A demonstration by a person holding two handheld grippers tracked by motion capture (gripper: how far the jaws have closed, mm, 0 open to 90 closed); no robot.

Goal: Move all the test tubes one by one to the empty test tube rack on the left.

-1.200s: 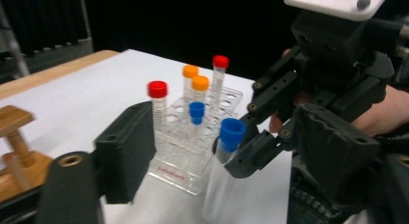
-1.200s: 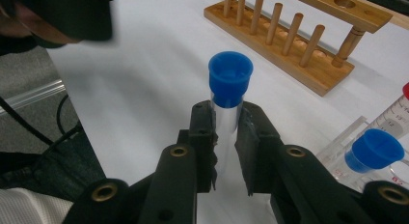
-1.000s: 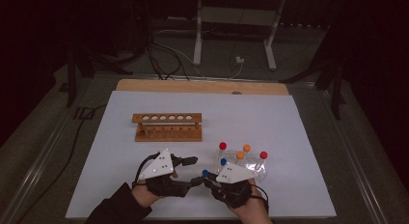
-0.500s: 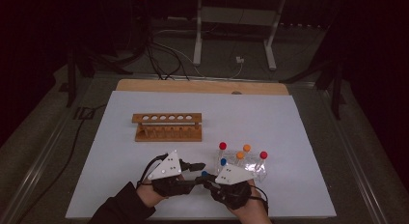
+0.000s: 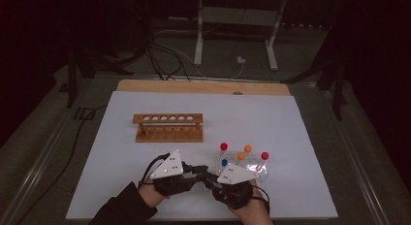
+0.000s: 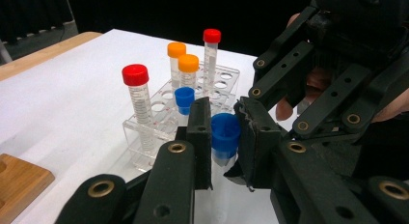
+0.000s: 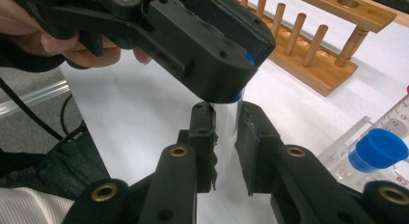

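Observation:
A clear tube with a blue cap is held between both grippers near the mat's front edge. My left gripper is shut on the blue cap; its jaws have just been closing around it. Below it, my right gripper is shut on the tube's clear body, with the left gripper right above. In the high view the left gripper and right gripper meet tip to tip. Just behind them a clear plastic rack holds red-capped, orange-capped and blue-capped tubes.
A wooden tube rack with empty holes stands at the middle left of the white mat. A wooden board edge lies behind the mat. Cables and a metal stand sit beyond the table.
The left gripper's jaws have closed onto the blue cap. Both hands have stayed at nearly the same spot near the front edge.

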